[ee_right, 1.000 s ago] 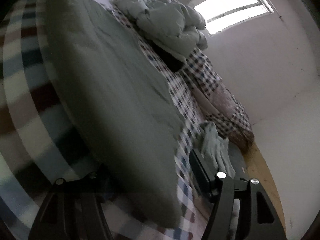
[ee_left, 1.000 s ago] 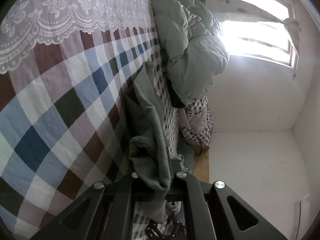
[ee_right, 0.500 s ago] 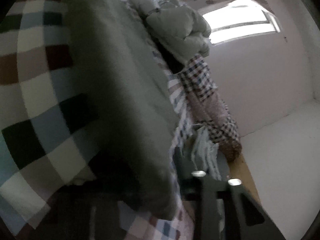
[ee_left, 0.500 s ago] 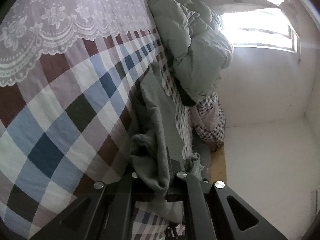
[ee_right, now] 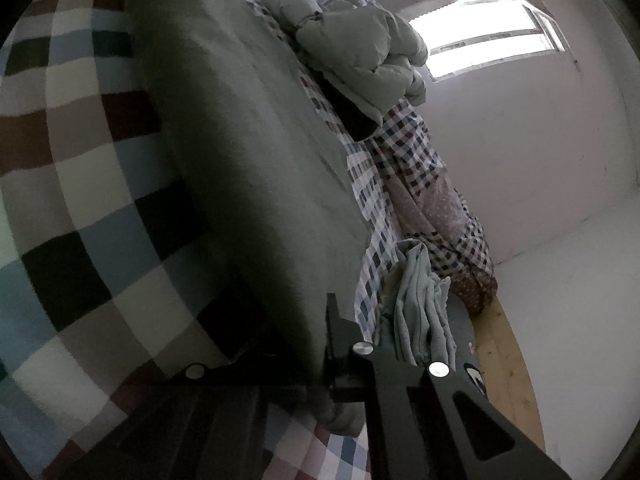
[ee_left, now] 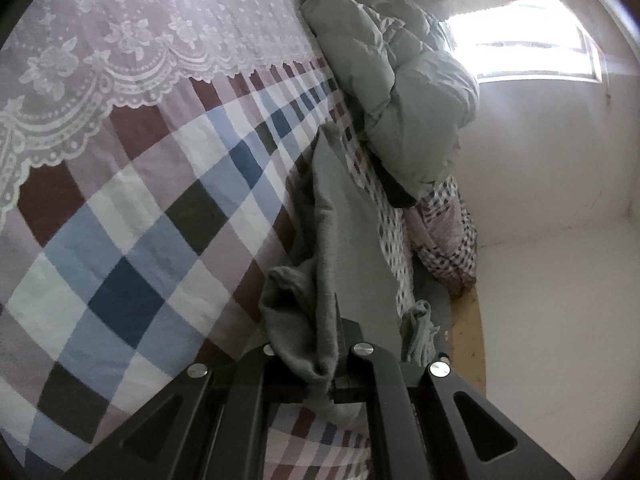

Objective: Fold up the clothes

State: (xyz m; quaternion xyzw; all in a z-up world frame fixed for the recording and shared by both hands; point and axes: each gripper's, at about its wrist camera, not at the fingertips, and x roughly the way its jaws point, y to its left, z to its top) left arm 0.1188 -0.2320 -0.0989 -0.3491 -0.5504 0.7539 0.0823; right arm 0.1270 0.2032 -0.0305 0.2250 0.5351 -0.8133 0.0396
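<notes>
Folding looks barely begun. Left wrist view: the left gripper (ee_left: 334, 364) has its jaws clamped on a bunched corner of the grey-green garment (ee_left: 344, 240), which lies on the checked bed (ee_left: 140, 240). Right wrist view: the right gripper (ee_right: 320, 360) has pinched the garment's edge (ee_right: 248, 152); no crease made yet.

No legible text, label, brand, number or sign found in either wrist view.
</notes>
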